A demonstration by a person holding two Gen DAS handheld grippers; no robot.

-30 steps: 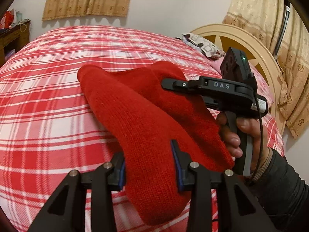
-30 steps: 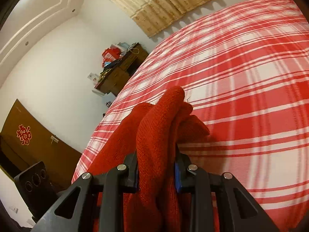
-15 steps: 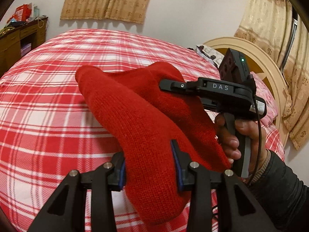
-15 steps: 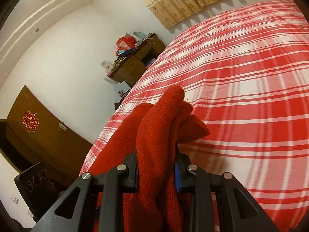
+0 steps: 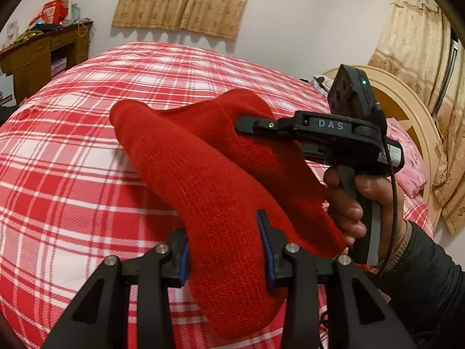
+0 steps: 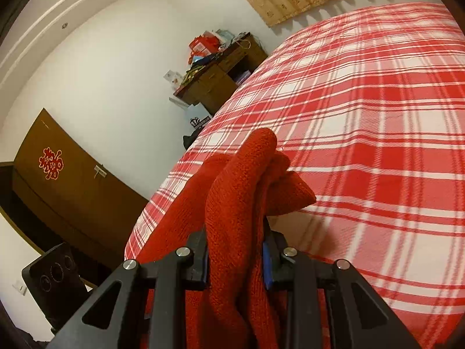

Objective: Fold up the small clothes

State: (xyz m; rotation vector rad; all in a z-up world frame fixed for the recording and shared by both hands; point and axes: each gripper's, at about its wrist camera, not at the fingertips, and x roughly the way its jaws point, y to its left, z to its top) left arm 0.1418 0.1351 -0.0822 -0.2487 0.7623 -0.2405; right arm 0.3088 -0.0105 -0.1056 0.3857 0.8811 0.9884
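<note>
- Left gripper (image 5: 225, 244): pointing down and forward, jaws clamped on a thick roll of the red knit (image 5: 203, 174).
- Right gripper (image 6: 236, 247): jaws pinched on a bunched edge of the knit, body lying sideways in the left view.
- Right hand (image 5: 360, 200): fingers wrapped round its grip, dark sleeve (image 5: 430, 285) behind.

Dim, warm indoor light — strong fisheye bending, dark corners, perhaps slight blur.

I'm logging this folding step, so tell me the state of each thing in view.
Red knit garment: bunched, lifted above the bed, held by both grippers.
Left gripper: shut on garment.
Right gripper: shut on garment.
Plaid bedspread: spread flat.
Curtain: drawn.
</note>
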